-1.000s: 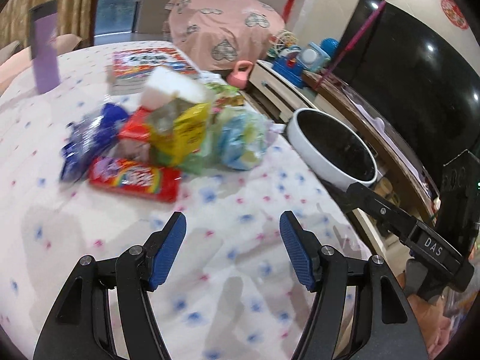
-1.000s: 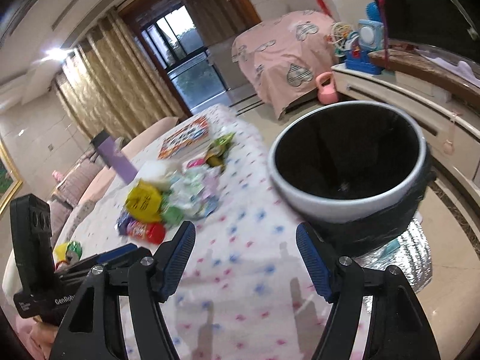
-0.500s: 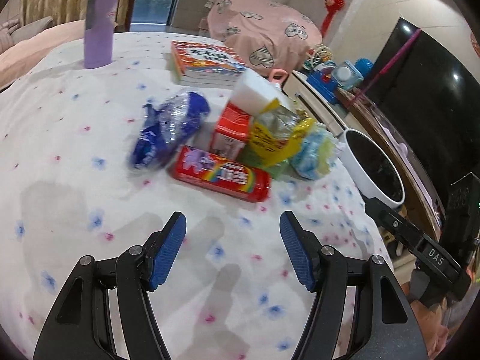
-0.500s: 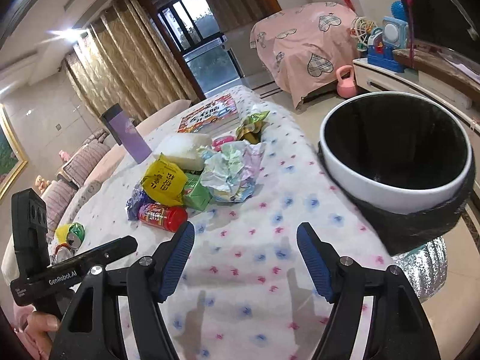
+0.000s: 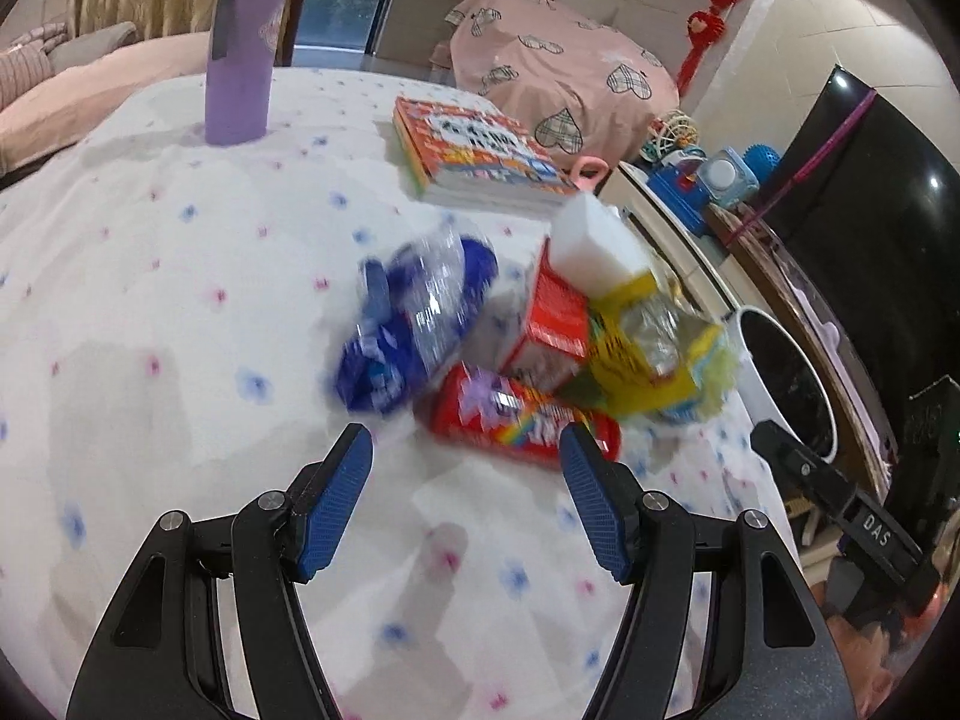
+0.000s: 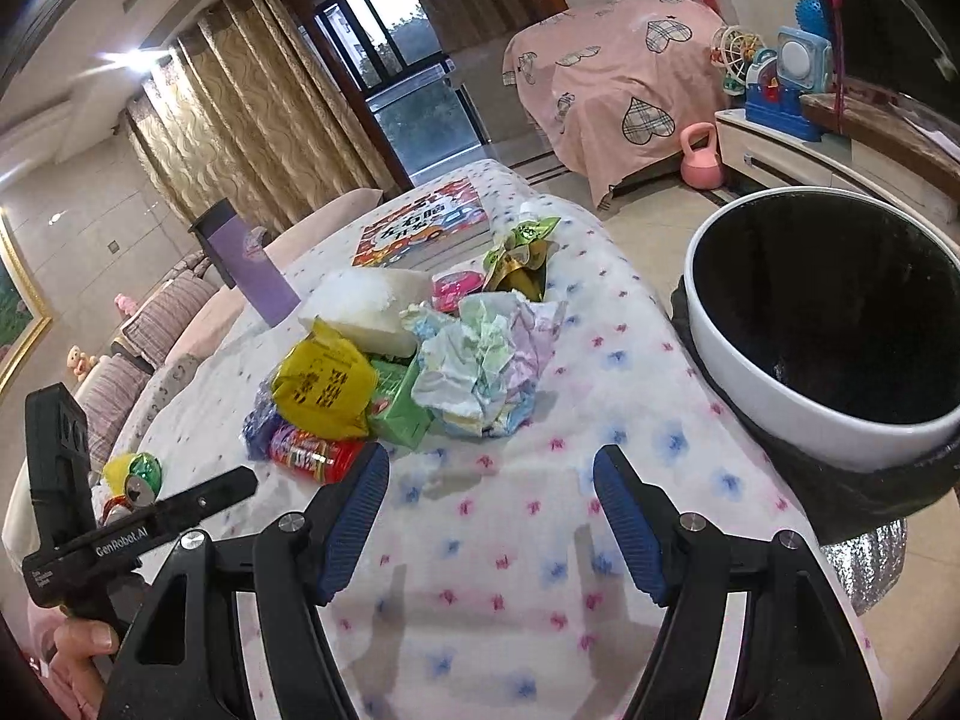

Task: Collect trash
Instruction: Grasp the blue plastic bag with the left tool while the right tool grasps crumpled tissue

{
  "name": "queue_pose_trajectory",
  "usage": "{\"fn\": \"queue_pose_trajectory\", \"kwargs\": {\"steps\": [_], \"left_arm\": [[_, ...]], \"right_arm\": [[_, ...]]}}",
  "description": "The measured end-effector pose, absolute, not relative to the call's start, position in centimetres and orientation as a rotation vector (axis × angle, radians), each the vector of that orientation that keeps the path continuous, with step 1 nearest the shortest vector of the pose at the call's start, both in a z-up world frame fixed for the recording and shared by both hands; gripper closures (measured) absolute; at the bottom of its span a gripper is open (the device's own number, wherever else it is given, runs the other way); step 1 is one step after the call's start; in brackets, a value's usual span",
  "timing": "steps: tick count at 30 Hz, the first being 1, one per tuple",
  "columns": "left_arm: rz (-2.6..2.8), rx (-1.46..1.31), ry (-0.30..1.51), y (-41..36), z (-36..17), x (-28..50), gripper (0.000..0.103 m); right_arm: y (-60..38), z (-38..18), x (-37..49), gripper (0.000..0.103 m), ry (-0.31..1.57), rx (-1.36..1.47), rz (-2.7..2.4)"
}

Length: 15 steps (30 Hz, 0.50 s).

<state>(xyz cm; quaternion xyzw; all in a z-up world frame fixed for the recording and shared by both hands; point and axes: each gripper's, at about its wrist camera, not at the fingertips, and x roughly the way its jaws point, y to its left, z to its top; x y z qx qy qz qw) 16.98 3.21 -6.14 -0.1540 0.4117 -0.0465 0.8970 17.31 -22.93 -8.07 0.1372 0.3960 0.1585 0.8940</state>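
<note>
Left to right across the surface, which carries a flower-dotted white cloth:

1. A purple bottle stands upright at the far left, well apart from the litter. Judged a kept item, not trash.
2. A book lies flat beyond the heap, also apart from it and likely to be kept.
3. The trash sits in 1 loose heap right of centre: a blue wrapper, a red candy tube lying on its side at the near edge, a red carton, a white block and a yellow bag. In the right wrist view, crumpled paper forms the bin side of the heap.
4. The bin, lined in black, stands just beside the right edge, its rim near cloth level, which suits short transfers.

The left gripper hovers just short of the tube, fingers spread, holding nothing. The right gripper hovers between paper and bin, fingers likewise spread and empty. No item is yet collected.
</note>
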Motion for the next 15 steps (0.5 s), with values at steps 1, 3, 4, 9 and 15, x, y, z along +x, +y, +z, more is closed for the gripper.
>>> {"fn": "queue_pose_trajectory", "kwargs": {"steps": [1, 3, 4, 9, 15], "left_arm": [[-0.091, -0.312, 0.849, 3.3, -6.1, 17.4, 0.037], [-0.072, -0.298, 0.843, 3.7, -6.1, 18.5, 0.037], [-0.057, -0.3, 0.839, 4.0, -6.2, 19.1, 0.037], [-0.039, -0.33, 0.882, 5.2, -7.6, 21.6, 0.037], [-0.065, -0.293, 0.899, 4.8, -8.4, 22.4, 0.056]], "right_arm": [[-22.9, -8.1, 17.7, 0.03, 0.823, 0.285, 0.329], [-22.7, -8.2, 18.4, 0.03, 0.826, 0.285, 0.33], [-22.5, -8.3, 18.8, 0.03, 0.829, 0.285, 0.33], [-21.9, -9.0, 20.7, 0.03, 0.853, 0.296, 0.338], [-21.6, -9.9, 22.1, 0.045, 0.876, 0.307, 0.332]]}}
